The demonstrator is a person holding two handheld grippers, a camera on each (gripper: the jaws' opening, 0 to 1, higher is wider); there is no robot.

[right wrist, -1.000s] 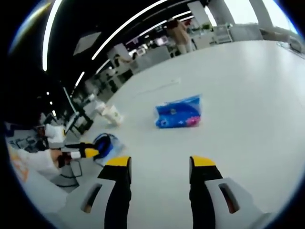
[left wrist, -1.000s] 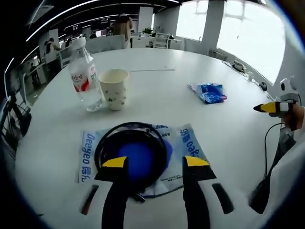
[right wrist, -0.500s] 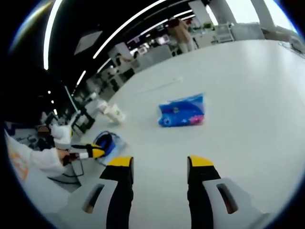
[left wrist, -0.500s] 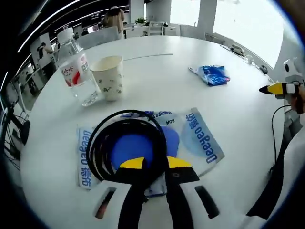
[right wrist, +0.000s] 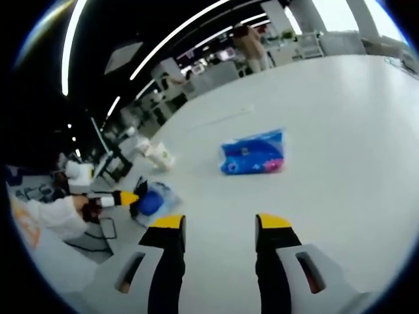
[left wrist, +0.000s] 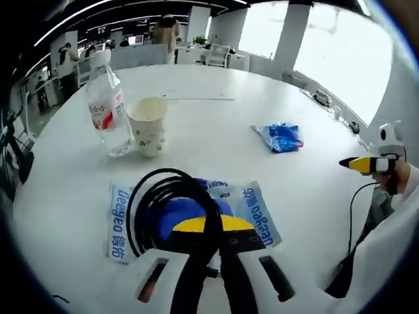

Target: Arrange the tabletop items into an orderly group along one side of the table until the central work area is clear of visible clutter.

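Since a second ago the left tongs [left wrist: 208, 226] have closed on the black cable coil [left wrist: 171, 203] atop the blue packet [left wrist: 252, 209]; right tongs [right wrist: 219, 224] stay apart, empty. Cup [left wrist: 148, 125] and bottle [left wrist: 107, 111] stand beyond the packet on the counter [left wrist: 209, 131].

Upper centre, I see a standing person [left wrist: 167, 31] beyond desks. Bright windows [left wrist: 327, 52] occupy the upper right. Ceiling light strips [right wrist: 141, 62] cross my right gripper view's upper left.

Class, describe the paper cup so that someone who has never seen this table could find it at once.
Start at the big round white table. On its far left side stands a clear water bottle with a red-and-white label; the paper cup stands right beside it. It is cream, open-topped, with small green marks, and shorter than the bottle.
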